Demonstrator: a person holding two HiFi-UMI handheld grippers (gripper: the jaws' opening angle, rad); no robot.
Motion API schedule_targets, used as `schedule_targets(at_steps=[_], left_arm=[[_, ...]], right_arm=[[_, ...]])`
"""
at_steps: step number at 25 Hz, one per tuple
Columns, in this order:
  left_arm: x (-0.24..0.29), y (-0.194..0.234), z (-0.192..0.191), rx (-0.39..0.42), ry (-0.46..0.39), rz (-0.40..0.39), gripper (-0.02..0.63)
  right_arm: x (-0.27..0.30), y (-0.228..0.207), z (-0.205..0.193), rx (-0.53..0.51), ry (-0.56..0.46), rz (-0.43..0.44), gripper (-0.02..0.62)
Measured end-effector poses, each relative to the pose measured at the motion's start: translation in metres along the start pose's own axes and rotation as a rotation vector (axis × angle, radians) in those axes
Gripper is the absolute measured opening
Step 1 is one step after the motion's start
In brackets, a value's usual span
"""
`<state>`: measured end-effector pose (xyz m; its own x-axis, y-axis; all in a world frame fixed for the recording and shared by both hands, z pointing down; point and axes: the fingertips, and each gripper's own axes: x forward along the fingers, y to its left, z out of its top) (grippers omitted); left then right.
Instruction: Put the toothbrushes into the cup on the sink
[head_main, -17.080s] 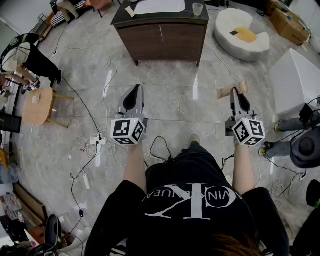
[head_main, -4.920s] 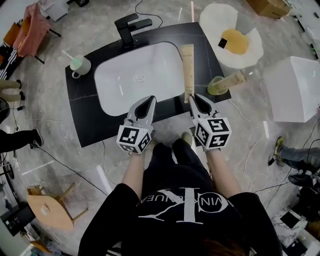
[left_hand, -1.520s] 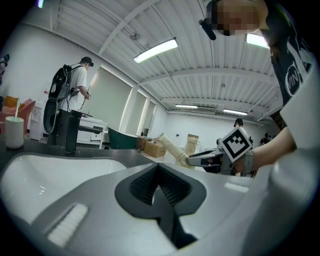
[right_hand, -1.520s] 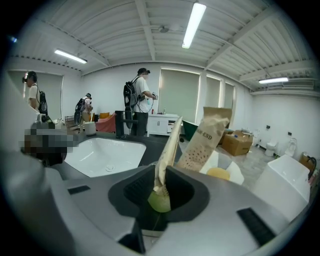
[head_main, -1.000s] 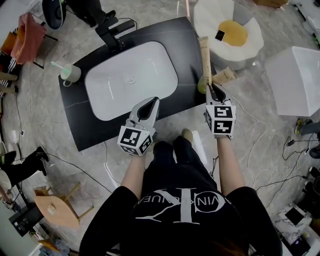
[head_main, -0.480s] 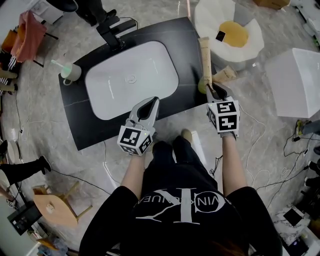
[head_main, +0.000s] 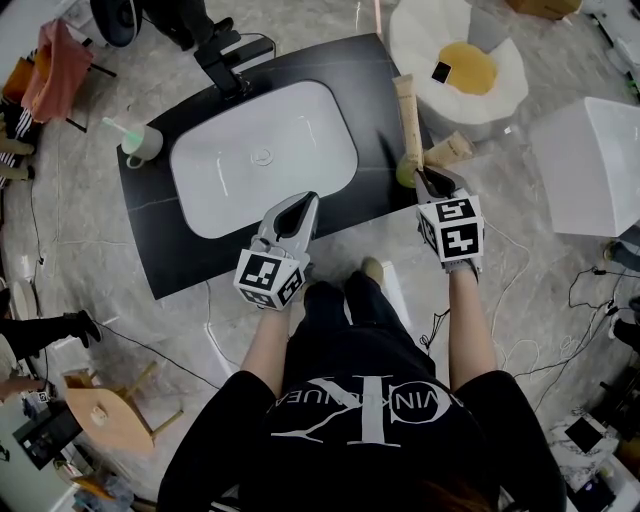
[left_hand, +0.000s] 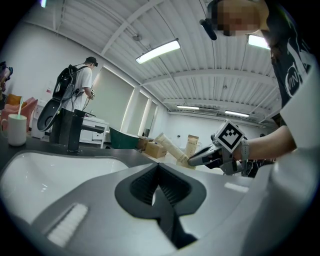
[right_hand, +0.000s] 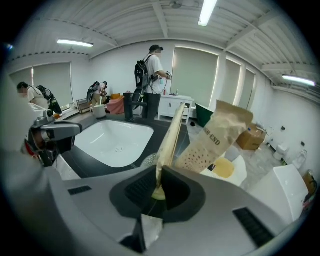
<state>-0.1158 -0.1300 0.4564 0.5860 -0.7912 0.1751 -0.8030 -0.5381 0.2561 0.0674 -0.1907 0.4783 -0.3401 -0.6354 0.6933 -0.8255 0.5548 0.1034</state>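
Black countertop (head_main: 170, 255), white basin (head_main: 260, 150), pale greenish cup (head_main: 143, 147), beige paper packet (head_main: 408, 108), grey marbled floor (head_main: 560, 300).

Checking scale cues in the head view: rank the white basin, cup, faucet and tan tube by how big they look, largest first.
1. white basin
2. tan tube and faucet: too alike to rank, and the tube seems lifted nearer the camera
3. cup, smallest

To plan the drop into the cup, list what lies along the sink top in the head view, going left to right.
cup → white basin → long beige pack → brown paper bag
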Motion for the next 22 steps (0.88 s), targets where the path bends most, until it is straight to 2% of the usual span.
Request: schedule_targets(at_steps=[3,11,16,22], left_arm=[[-0.001,0.0,0.0,-0.003,-0.001,0.0,0.012],[-0.002,0.001,0.0,-0.01,-0.002,0.005,0.012],[0.001,0.001,-0.003,-0.019,-0.001,0.004,0.012],[0.013,-0.013,-0.001,-0.006,0.0,-0.04,0.012]], right_arm=[[0.005,0.0,-0.003,0.005,0.062,0.022,0.038],[0.018,-0.002,-0.006,0.08,0.222,0.151,0.04],[0.021,0.001,-0.005,0.119,0.204,0.184,0.04],[0.014,0.003,-0.003,0.166,0.167,0.233,0.04]])
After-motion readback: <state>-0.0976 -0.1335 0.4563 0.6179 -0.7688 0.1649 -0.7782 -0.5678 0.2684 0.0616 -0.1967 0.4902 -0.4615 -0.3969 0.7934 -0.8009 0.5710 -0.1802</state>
